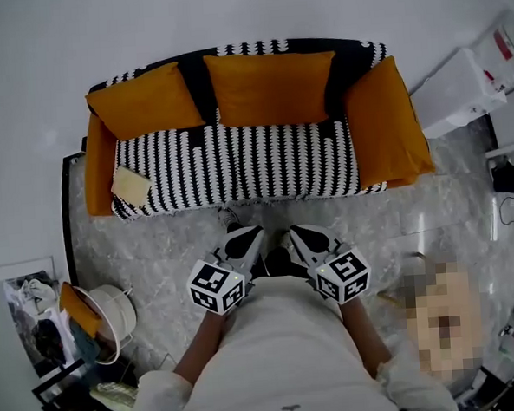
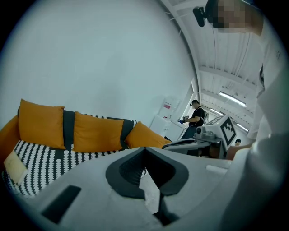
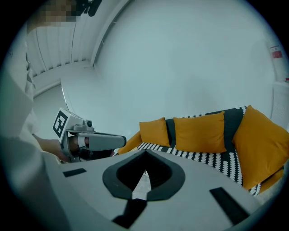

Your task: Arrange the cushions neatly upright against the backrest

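Since the left gripper and right gripper hang closed and empty at 6 o'clock, short of the sofa, best open them, then pinch the top corners of the orange cushion leaning on the armrest at 2 o'clock.

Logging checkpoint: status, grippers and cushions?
Left gripper, right gripper shut, empty. Left cushion, middle cushion upright against backrest; right cushion leans at sofa's end. Nothing in the way.

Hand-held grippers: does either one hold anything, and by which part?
Nothing is held: the left hand-held gripper and the right hand-held gripper are both shut and empty.
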A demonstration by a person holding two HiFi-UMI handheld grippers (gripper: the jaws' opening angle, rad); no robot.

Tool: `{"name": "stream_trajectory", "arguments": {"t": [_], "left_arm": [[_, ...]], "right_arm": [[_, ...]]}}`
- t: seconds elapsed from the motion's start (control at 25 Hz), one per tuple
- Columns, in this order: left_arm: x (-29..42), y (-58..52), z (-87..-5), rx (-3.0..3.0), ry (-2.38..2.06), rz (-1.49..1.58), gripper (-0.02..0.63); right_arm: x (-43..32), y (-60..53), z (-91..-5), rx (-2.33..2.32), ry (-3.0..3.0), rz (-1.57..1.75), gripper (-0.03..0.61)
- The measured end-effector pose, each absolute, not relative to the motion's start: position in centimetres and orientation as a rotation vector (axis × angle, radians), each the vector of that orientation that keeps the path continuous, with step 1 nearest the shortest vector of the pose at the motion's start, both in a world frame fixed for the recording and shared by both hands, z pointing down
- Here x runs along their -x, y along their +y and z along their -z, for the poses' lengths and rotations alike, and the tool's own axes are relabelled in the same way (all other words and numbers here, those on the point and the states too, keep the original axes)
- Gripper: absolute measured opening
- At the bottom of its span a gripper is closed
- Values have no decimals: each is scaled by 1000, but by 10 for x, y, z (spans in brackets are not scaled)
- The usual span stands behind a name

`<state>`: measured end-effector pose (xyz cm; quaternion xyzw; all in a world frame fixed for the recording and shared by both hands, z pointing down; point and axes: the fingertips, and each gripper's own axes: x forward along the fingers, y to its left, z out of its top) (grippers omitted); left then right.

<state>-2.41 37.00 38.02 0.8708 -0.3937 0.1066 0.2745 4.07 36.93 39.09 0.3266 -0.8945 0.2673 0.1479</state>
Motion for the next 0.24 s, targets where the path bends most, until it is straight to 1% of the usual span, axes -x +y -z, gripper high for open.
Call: {"name": "stream_trajectory", "arguments": {"t": [0.24], "left_arm": [[21, 375, -388, -2324, -1048, -308, 12]], "right_arm": [[-47, 372, -395, -939, -2566, -788, 6]]}}
